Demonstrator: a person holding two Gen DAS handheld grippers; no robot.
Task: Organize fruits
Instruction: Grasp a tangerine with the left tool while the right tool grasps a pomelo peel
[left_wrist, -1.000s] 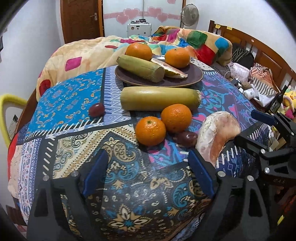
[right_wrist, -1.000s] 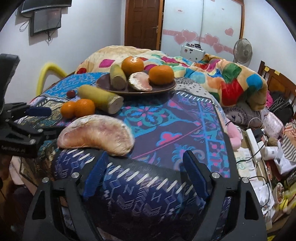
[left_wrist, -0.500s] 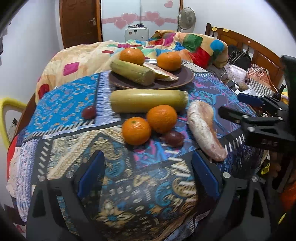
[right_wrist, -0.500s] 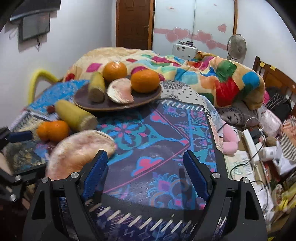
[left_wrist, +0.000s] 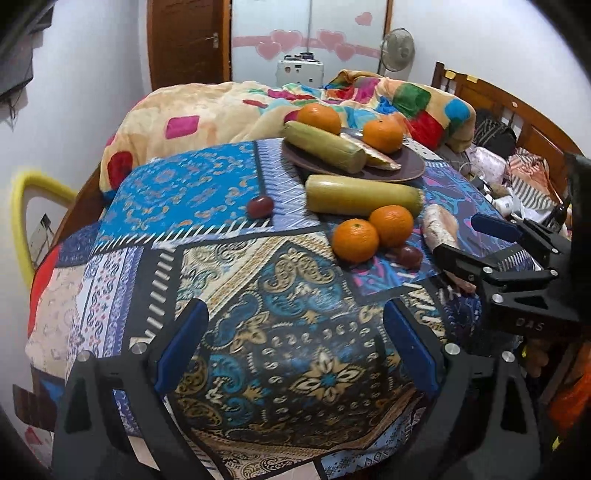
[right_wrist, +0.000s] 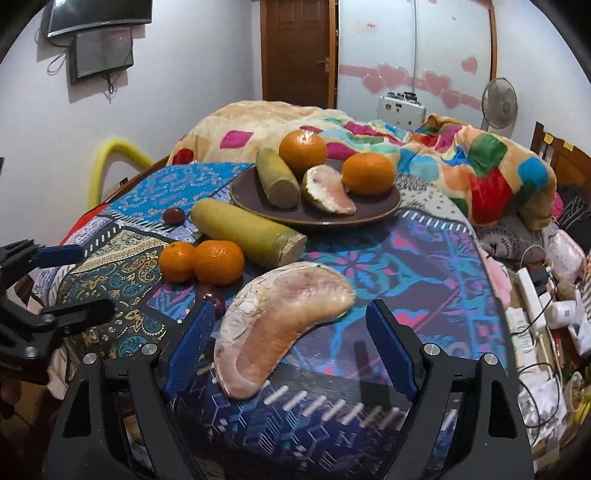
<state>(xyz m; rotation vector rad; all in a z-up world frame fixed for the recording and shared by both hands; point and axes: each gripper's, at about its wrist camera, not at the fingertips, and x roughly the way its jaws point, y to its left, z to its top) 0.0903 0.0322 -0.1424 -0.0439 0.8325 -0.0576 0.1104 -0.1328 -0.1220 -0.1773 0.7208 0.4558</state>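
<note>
A brown plate (right_wrist: 384, 212) at the table's far side holds two oranges, a yellow-green stalk piece and a pomelo wedge. On the patterned cloth lie a longer stalk piece (right_wrist: 247, 232), two oranges (right_wrist: 218, 262), two dark red fruits (left_wrist: 259, 206) and a large pomelo wedge (right_wrist: 280, 321). My right gripper (right_wrist: 291, 343) is open, its blue pads on either side of the near end of the large wedge, not touching it. My left gripper (left_wrist: 295, 363) is open and empty above the cloth's near edge. The right gripper also shows in the left wrist view (left_wrist: 476, 240).
The round table (left_wrist: 221, 280) stands against a bed with a colourful blanket (right_wrist: 461, 155). A yellow chair back (left_wrist: 22, 206) is at the left. Cables, a power strip and clutter (right_wrist: 535, 295) lie to the right of the table. A fan and a door are behind.
My right gripper has moved forward so the large pomelo wedge now lies between its open fingers. My left gripper has drawn back and to the left; the fruit has not moved.
</note>
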